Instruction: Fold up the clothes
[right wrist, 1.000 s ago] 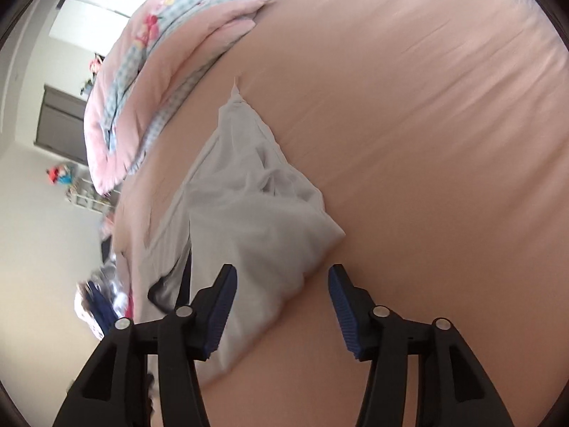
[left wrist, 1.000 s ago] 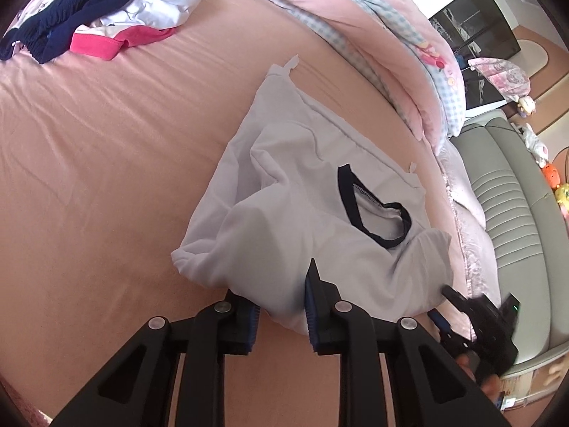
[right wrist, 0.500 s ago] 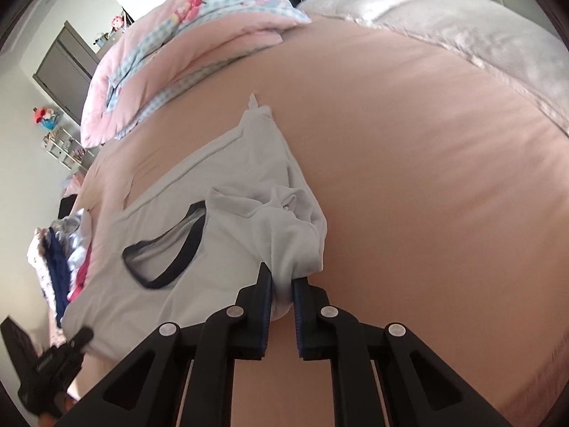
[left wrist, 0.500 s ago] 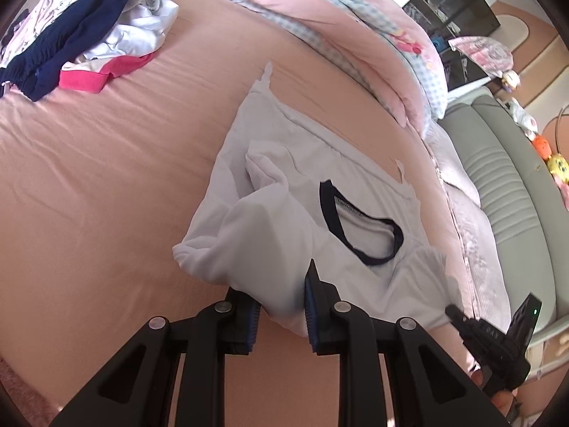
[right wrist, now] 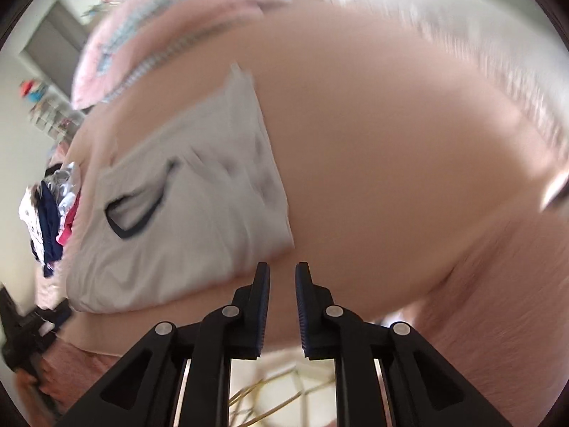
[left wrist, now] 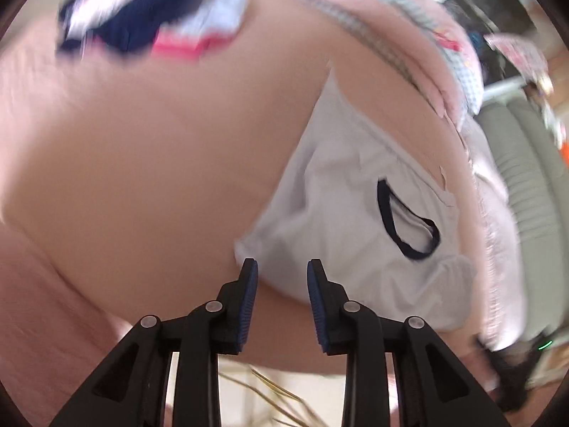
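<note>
Now the white shirt [left wrist: 341,220] with its dark collar [left wrist: 405,220] lies on the pink bed sheet [left wrist: 160,163], at about two o'clock from the left gripper [left wrist: 282,281] and ten o'clock from the right gripper [right wrist: 282,281]. Both grippers are empty, fingers parted, the right pair by a narrower gap; neither touches cloth. The shirt looks partly doubled over, its near hem bunched, though blur hides the exact layers. To fold it well, I would judge that any grip should take the corners squarely and keep both sides level so the edges meet. Open sheet spreads wide at nine o'clock in the left view. A clothes pile [left wrist: 153,25] lies well apart at eleven o'clock, a quilt [left wrist: 409,32] at one o'clock, and the mattress edge runs just below both grippers.
</note>
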Motion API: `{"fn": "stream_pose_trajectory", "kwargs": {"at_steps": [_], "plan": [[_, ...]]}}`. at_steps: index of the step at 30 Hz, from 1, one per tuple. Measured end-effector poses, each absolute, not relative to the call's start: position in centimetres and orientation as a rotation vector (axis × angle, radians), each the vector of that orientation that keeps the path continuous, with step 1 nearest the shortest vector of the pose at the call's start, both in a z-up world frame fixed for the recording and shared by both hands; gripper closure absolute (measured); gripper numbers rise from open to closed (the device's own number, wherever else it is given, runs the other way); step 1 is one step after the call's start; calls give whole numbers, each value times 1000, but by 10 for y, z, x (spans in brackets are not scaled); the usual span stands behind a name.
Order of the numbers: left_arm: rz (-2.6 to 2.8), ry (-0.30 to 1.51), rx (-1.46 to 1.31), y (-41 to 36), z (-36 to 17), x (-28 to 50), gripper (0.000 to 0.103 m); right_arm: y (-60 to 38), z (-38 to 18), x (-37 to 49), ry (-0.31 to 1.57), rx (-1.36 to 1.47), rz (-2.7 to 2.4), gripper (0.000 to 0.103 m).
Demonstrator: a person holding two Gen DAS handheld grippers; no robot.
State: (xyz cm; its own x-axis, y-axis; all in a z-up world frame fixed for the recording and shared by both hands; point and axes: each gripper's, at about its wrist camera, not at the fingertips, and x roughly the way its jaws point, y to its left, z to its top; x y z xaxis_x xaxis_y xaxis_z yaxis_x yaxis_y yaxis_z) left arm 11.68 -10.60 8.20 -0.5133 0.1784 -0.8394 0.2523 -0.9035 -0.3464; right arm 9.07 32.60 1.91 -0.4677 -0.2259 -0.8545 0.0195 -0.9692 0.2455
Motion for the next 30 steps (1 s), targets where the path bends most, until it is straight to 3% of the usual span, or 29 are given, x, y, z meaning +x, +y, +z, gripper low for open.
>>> {"fn": "stream_pose_trajectory", "kwargs": {"at_steps": [3,8,17,22,25,30], "plan": [[-2795,456,1507,-77,89,89,77,289,28,67,-89,1426,-2513,89],[-2841,327,1588,-55,71,60,77,231,-3,18,124,1473,-2392,89],[-2668,121,1675,-65,38,41,77,269,-28,33,78,1604,-2304,89],[-2818,164,1625,-56,64,28,77,274,1,28,74,1537,-2270,84],[-2886,51,1661,-29,64,6,77,253,21,9,77,1429,-2275,84],[-2805,-37,1905,-1,29,-22,77,204,-12,-42,332,1572,-2161,84]]}}
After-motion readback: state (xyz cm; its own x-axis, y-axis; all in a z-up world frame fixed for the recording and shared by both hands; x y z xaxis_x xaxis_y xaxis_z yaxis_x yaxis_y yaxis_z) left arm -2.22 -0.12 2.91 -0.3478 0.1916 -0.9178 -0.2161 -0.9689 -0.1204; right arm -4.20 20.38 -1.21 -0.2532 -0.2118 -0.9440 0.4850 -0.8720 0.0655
